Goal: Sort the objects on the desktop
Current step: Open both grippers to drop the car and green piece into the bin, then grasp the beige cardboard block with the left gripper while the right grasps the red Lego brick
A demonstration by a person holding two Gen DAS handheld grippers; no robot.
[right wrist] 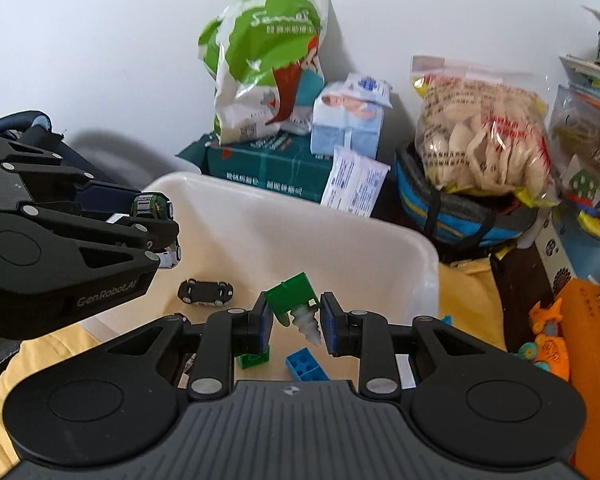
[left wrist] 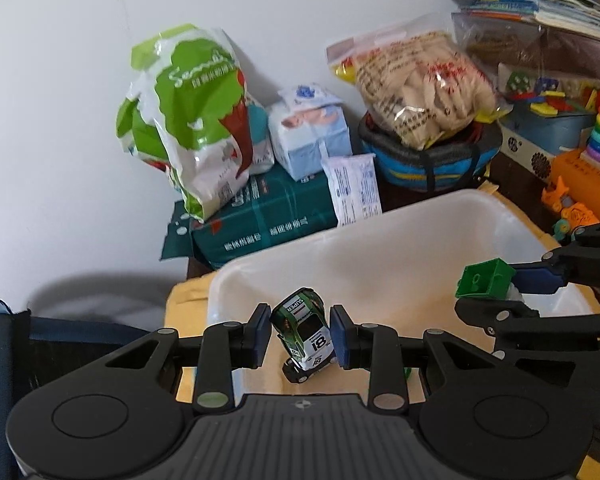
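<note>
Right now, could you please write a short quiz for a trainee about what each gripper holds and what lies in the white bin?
1. True or false: the left gripper is shut on the green and white toy car.
2. What does the right gripper hold?
A. a blue brick
B. a green block with a white screw-shaped part
C. a black toy car
3. Fill in: inside the white bin a ____ toy car lies on the floor of the bin.

Key:
1. True.
2. B, the green block.
3. Black.
</note>
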